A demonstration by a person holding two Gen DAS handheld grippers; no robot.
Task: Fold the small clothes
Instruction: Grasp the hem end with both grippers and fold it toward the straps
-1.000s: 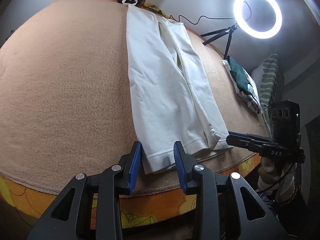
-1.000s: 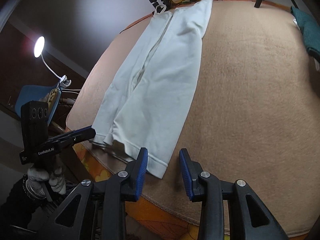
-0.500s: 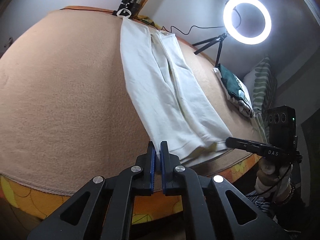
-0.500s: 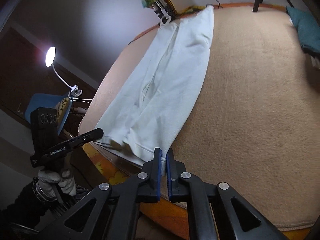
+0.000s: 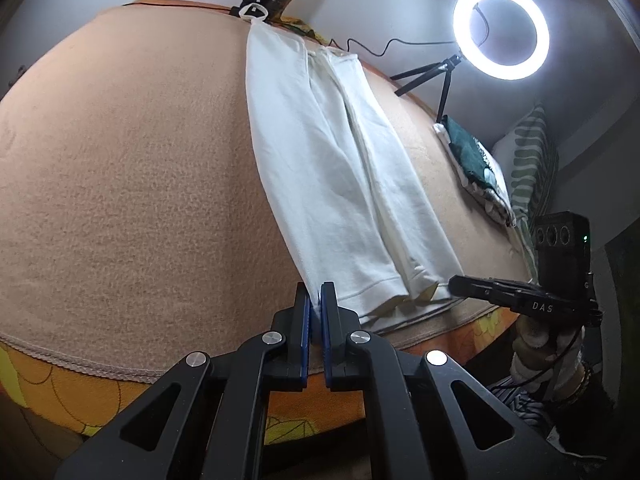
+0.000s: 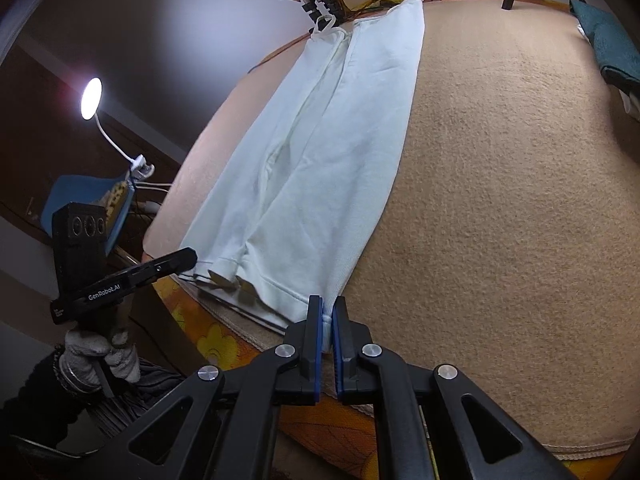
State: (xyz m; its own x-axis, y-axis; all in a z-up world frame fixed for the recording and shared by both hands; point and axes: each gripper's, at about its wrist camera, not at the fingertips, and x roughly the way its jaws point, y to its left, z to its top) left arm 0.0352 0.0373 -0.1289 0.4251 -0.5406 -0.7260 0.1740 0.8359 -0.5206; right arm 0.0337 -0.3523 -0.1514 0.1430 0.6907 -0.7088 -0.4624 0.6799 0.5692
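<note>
Both tongs, L [image 5: 315, 300] & R [image 6: 327, 312], clamp white pants [image 5: 340, 184] hem corners.

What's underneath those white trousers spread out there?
The white trousers lie flat on a tan blanket, which spreads out all around them. Orange flowered bedding shows below the blanket's near edge. Whatever lies directly beneath the trousers is covered.

tan blanket [image 5: 120, 184]; white trousers [image 5: 340, 184] spread on it
</note>
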